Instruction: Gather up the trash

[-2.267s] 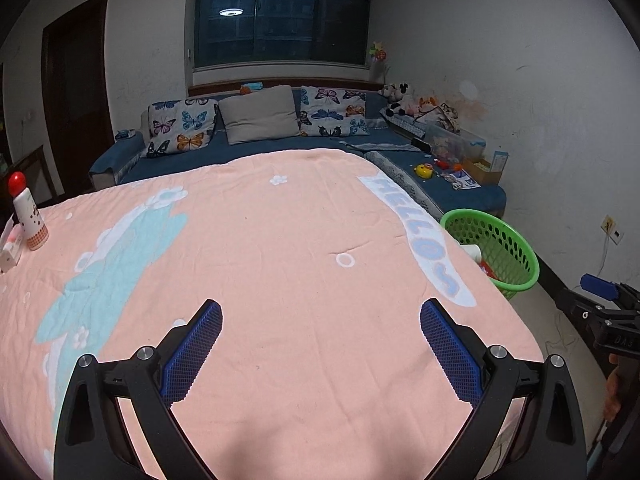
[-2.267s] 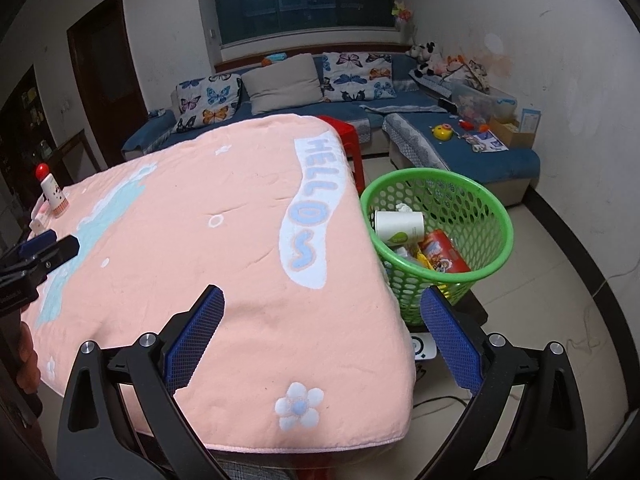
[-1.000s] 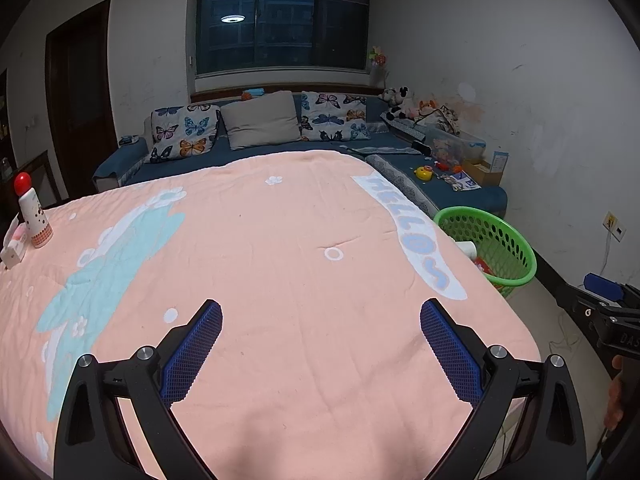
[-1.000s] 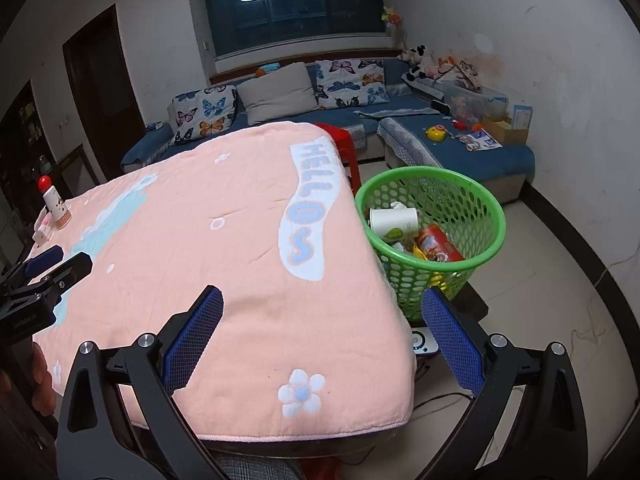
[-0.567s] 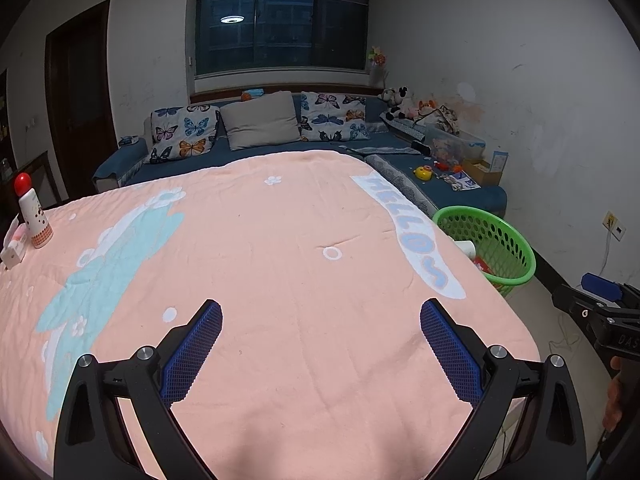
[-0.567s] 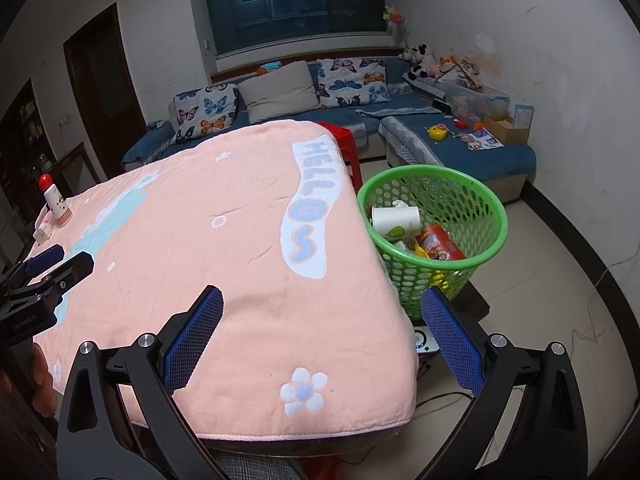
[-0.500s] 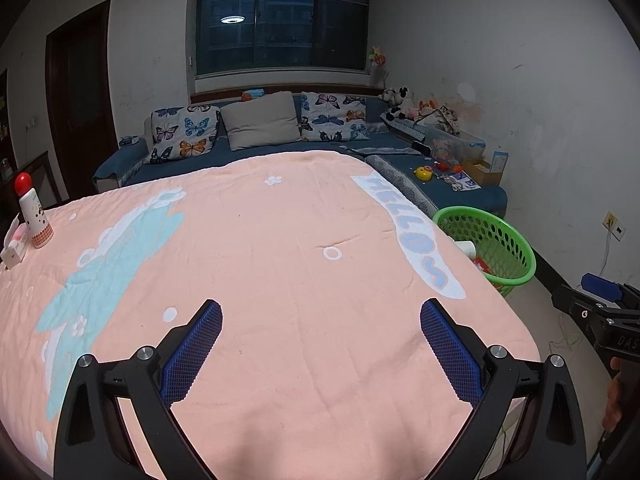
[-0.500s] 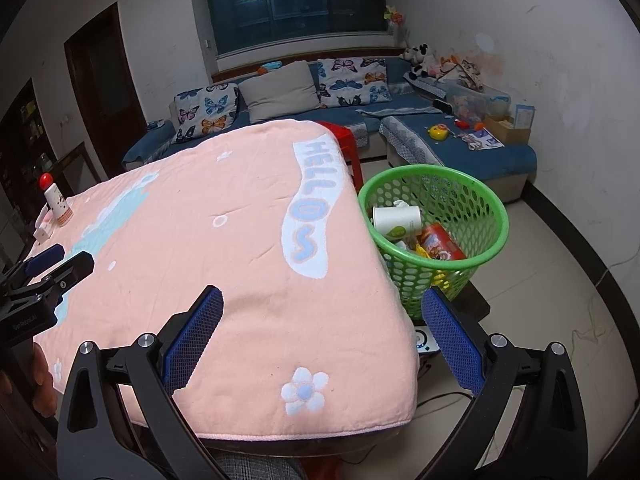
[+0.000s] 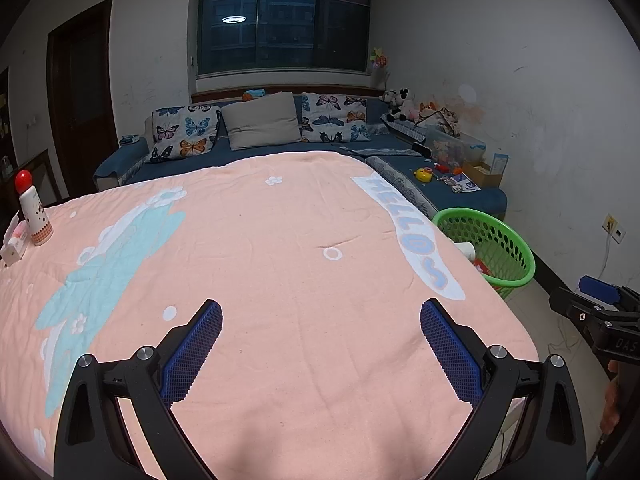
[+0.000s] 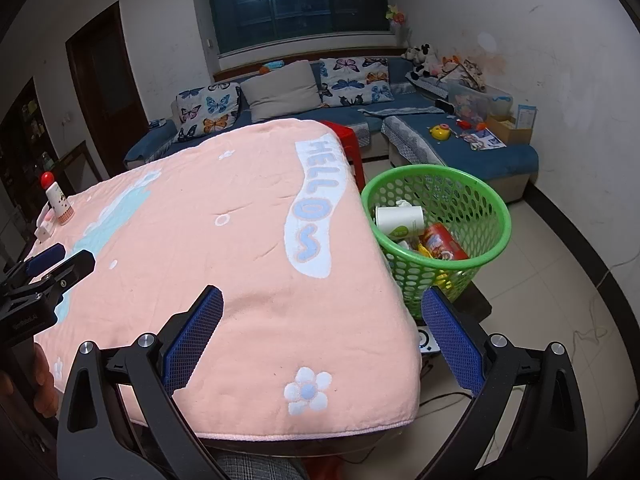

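Since 2.3 s ago both grippers have pulled back and risen a little; over the last half second almost nothing has moved. Judged from that, collecting looks finished or paused: no loose trash shows on the pink blanket [image 9: 280,280] covering the table.

Left edge of the table: a red-capped bottle [image 9: 34,210] with a small white box [image 9: 12,250] just beside it, probably not trash. Left gripper [image 9: 320,320] hovers over the near edge, jaws wide apart, holding nothing. Right gripper [image 10: 322,316] hovers over the near right corner, jaws also wide apart and bare.

Off the table's right edge, the green basket [image 10: 472,262] stands on the floor, holding a white paper cup [image 10: 400,220], a red snack packet [image 10: 444,244] and other scraps.

Behind: blue sofa [image 9: 380,146], butterfly cushions. A red stool [image 10: 348,140] stands beside the far right corner. Nothing blocks the basket.
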Available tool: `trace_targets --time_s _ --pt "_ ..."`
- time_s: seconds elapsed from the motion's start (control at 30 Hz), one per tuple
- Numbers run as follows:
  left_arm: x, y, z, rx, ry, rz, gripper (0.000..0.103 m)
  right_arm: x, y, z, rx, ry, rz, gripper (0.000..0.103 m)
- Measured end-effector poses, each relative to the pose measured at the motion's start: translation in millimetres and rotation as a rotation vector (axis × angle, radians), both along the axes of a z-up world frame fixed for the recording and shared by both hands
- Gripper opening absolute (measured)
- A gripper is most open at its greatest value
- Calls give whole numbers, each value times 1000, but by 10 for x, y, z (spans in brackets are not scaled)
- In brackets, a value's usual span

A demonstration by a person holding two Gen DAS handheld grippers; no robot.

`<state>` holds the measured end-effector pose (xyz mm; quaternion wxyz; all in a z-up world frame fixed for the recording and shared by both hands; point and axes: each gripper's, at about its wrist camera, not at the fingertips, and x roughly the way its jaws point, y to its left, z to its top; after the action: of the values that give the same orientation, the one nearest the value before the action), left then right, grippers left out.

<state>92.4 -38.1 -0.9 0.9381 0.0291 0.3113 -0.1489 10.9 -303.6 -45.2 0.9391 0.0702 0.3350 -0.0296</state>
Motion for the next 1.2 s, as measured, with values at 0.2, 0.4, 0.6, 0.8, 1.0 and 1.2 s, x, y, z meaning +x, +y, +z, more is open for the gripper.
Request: trace_targets --time_s 0.2,0.4,0.6,0.8,1.0,1.2 --pt "6 1 -6 1 2 -1 96 4 -1 -4 0 0 3 98" --pt "0 -17 -8 3 0 1 96 7 -14 -5 -1 0 2 98" --pt "-15 -30 -11 2 0 3 96 1 -12 -4 1 2 6 98" --pt "-15 -39 -18 -2 3 2 96 12 -5 3 3 3 7 98" --pt "-18 -48 -22 -4 5 5 96 16 -8 6 3 4 8 98" --pt "-43 -56 -30 -5 -1 15 96 26 -9 2 5 6 9 98"
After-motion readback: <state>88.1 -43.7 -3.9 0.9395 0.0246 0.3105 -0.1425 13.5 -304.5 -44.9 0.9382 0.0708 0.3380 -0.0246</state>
